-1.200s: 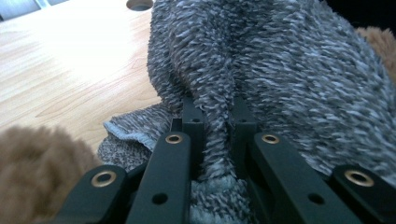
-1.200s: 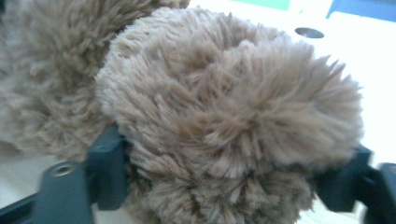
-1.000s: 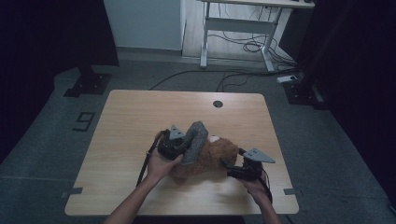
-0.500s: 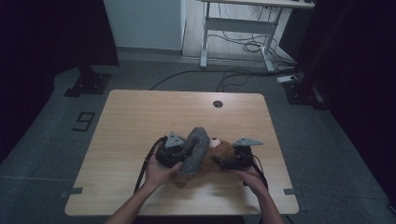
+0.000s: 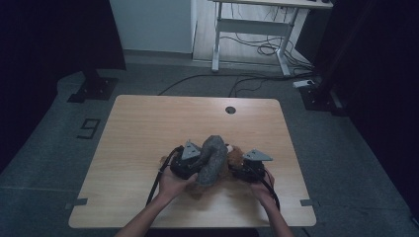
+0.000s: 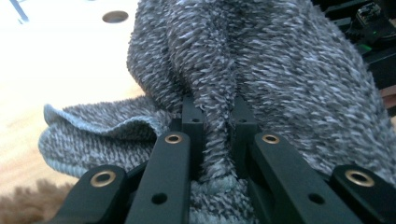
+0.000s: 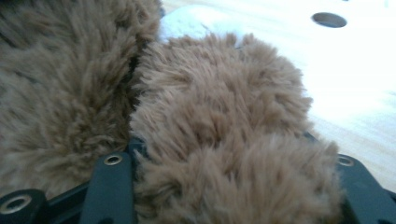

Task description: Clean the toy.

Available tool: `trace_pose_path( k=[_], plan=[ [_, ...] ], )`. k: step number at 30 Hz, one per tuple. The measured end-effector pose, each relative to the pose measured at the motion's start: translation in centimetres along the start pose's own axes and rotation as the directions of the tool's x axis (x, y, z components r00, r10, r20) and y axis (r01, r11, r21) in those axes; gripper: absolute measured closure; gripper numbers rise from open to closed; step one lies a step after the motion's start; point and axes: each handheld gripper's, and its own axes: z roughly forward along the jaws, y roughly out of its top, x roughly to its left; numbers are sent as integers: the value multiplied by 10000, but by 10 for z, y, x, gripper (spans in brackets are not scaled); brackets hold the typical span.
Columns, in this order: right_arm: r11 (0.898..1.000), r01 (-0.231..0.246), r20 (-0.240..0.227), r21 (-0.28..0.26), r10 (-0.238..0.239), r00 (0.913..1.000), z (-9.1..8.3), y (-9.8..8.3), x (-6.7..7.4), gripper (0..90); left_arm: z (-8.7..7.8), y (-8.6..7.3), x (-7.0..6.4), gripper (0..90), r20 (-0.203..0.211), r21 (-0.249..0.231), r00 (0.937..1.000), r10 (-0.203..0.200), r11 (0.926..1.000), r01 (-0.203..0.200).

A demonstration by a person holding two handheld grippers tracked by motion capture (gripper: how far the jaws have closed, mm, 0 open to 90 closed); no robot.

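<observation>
The left gripper is clamped tight on a fold of a grey knitted garment; in the left gripper view the cloth is pinched between the two black jaws and rises just beyond them. In the high view the garment stands up in a hump right beside this gripper, at the near middle of the wooden table. The right gripper has just been closing its jaws, with a lump of a brown furry toy between them; the fur bulges over both jaws, and they appear to press on it. The toy lies between the two grippers, touching the garment.
</observation>
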Motion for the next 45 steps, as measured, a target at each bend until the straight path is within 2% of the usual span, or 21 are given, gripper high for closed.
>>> trace_pose_path(
  k=[3, 6, 11, 14, 17, 20, 23, 24, 26, 28, 30, 33, 35, 36, 37, 39, 40, 43, 45],
  plan=[
    [9996, -126, 531, -235, 138, 9985, 10, 5, -6, 464, 11, 10, 5, 808, -304, -20, 9995, 34, 10000, -34],
    [9987, -147, 1190, -493, 205, 9927, 21, 9, -12, 474, 22, 18, 15, 807, -599, -12, 9982, -63, 10000, 63],
    [9941, -383, 2308, -1013, 609, 9711, 36, 14, -20, 477, 33, 30, 31, 807, -1084, 147, 9938, -228, 9996, 245],
    [9919, -327, 2720, -1227, 653, 9601, 37, 13, -21, 471, 32, 27, 41, 807, -1297, 252, 9909, -358, 9989, 394],
    [9903, -191, 2676, -1376, 557, 9619, 32, 10, -18, 457, 26, 18, 47, 808, -1447, 342, 9885, -436, 9982, 490],
    [9880, -86, 2549, -1543, 482, 9658, 21, 2, -13, 448, 15, 5, 56, 808, -1779, 625, 9834, -355, 9969, 473],
    [9865, -112, 2341, -1634, 498, 9709, 10, -10, -10, 445, 6, -10, 74, 809, -1848, 1157, 9797, -778, 9882, 1003],
    [9859, -111, 2297, -1668, 498, 9720, 7, -13, -8, 445, 4, -15, 80, 809, -1727, 1272, 9802, -970, 9846, 1198],
    [9860, -119, 2196, -1661, 488, 9744, 2, -18, -6, 446, 4, -25, 88, 809, -1173, 1325, 9823, -1463, 9779, 1615],
    [9855, -195, 2074, -1687, 549, 9767, 0, -21, -5, 448, 8, -31, 88, 808, -1047, 1454, 9823, -1551, 9748, 1694],
    [9836, -276, 1953, -1785, 629, 9787, -1, -24, -1, 454, 15, -32, 83, 808, -923, 1679, 9854, -1429, 9732, 1568],
    [9825, -185, 1928, -1855, 549, 9797, -3, -28, 3, 460, 25, -33, 76, 807, -1042, 1994, 9863, -1276, 9689, 1464],
    [9827, -119, 1856, -1850, 468, 9815, -5, -30, 5, 460, 27, -34, 77, 806, -1061, 2102, 9855, -1327, 9657, 1527],
    [9831, -93, 1821, -1831, 432, 9823, -6, -31, 5, 460, 27, -35, 79, 805, -1042, 2201, 9841, -1437, 9617, 1637],
    [9834, -50, 1767, -1815, 376, 9836, -7, -31, 6, 460, 26, -36, 80, 805, -1118, 2292, 9831, -1448, 9589, 1673],
    [9839, 6, 1713, -1785, 305, 9848, -9, -33, 7, 459, 24, -39, 81, 804, -1459, 2603, 9821, -1192, 9531, 1544],
    [9838, 40, 1700, -1790, 270, 9851, -10, -33, 7, 458, 22, -42, 83, 804, -1703, 2783, 9796, -1063, 9485, 1513],
    [9845, 164, 1655, -1746, 130, 9861, -12, -34, 9, 457, 14, -55, 94, 804, -1721, 2864, 9738, -1488, 9383, 1940],
    [9848, 176, 1658, -1728, 114, 9861, -12, -34, 9, 457, 10, -62, 100, 806, -1576, 2681, 9695, -1879, 9367, 2252]
  ],
)
